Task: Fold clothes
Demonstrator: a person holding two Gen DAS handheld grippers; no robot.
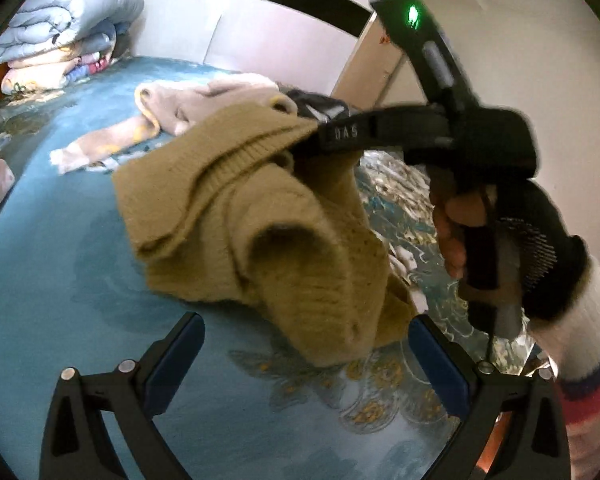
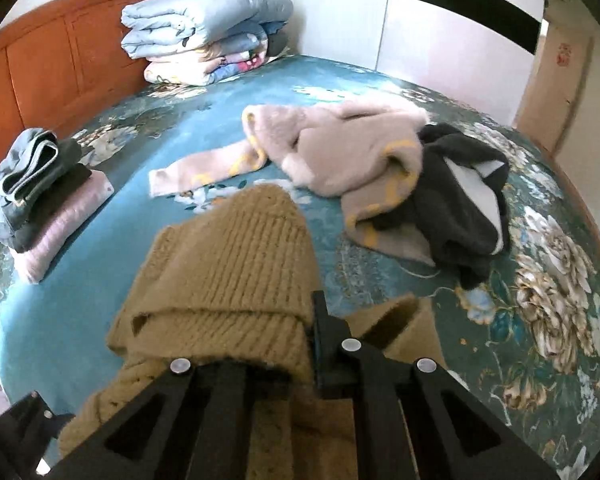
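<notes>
Bed [image 2: 228,120], floral cover: your right gripper [image 1: 320,136] pinches a tan sweater [image 1: 260,216], lifted, lower part trailing on the cover. Left gripper [image 1: 306,356] spread, empty. Risk: bunched knit slipping free, spoiling the fold.

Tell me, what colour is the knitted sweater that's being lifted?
Tan, a mustard-brown knit sweater; the right wrist view shows it best.

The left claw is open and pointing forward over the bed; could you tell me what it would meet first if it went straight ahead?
Most likely the tan knit sweater, hanging from the right claw directly ahead of the open left claw; depth is hard to judge.
</notes>
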